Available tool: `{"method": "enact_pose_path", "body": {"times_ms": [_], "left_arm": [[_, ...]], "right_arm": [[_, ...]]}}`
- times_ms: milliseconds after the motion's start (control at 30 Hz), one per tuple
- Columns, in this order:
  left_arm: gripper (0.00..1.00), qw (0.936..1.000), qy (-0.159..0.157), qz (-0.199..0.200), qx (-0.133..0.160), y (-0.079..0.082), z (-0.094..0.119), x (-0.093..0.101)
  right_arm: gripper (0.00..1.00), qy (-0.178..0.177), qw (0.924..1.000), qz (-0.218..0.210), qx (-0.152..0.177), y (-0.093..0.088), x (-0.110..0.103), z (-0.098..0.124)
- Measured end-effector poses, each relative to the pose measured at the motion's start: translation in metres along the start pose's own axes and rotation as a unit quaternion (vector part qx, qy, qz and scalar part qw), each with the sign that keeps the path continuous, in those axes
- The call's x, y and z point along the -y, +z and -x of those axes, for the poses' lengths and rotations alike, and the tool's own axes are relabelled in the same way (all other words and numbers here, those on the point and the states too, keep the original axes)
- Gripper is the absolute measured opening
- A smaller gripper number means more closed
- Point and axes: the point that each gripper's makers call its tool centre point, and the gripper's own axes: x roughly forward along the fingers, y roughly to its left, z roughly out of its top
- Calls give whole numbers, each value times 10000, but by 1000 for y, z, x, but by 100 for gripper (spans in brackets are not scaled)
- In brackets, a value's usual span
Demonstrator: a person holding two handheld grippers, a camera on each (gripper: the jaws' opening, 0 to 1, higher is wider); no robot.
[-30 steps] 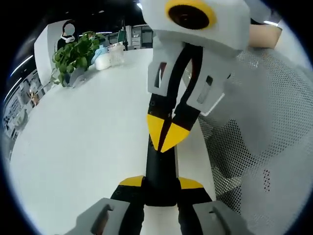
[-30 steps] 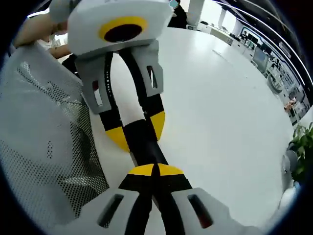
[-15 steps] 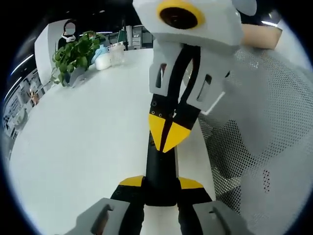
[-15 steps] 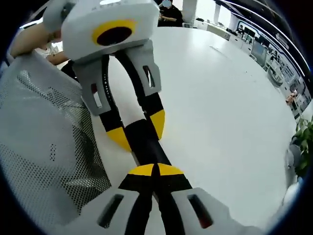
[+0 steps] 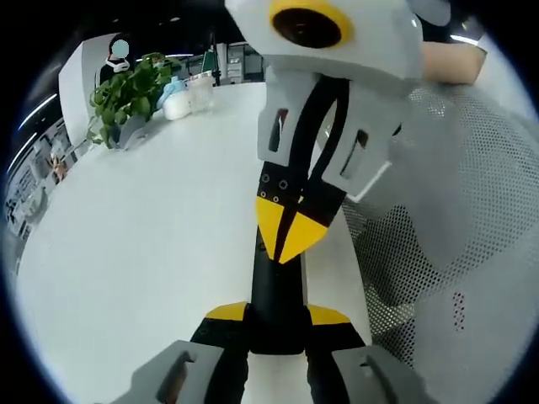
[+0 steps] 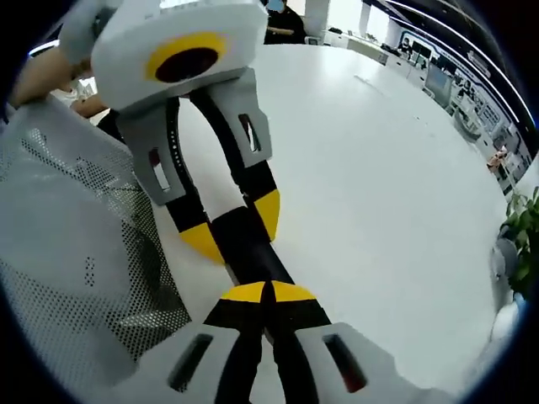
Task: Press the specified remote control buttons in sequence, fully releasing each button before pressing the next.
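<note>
Left gripper [image 5: 276, 316], low centre of the left gripper view: yellow tips spread either side of a slim black remote control [image 5: 276, 290] and clamped on its near end. Right gripper [image 5: 288, 229] comes in from the top of that frame, tips pinched together to a point, resting on the remote's upper face.

Right gripper view: its own tips [image 6: 268, 293] meet on the remote [image 6: 247, 244], holding nothing. Against half a second ago the pressing gripper has barely shifted (slight roll only). Judgement: one button press underway, release not yet made. White bench [image 5: 143, 227]; potted plant [image 5: 126, 97] upper left.
</note>
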Motion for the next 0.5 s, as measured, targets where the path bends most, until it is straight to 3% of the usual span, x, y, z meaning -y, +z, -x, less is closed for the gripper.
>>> {"method": "enact_pose_path", "body": {"times_ms": [500], "left_arm": [[24, 10000, 12, -6, -3, 0, 0, 0]], "right_arm": [[0, 63, 9998, 115, 133, 8, -4, -4]]}}
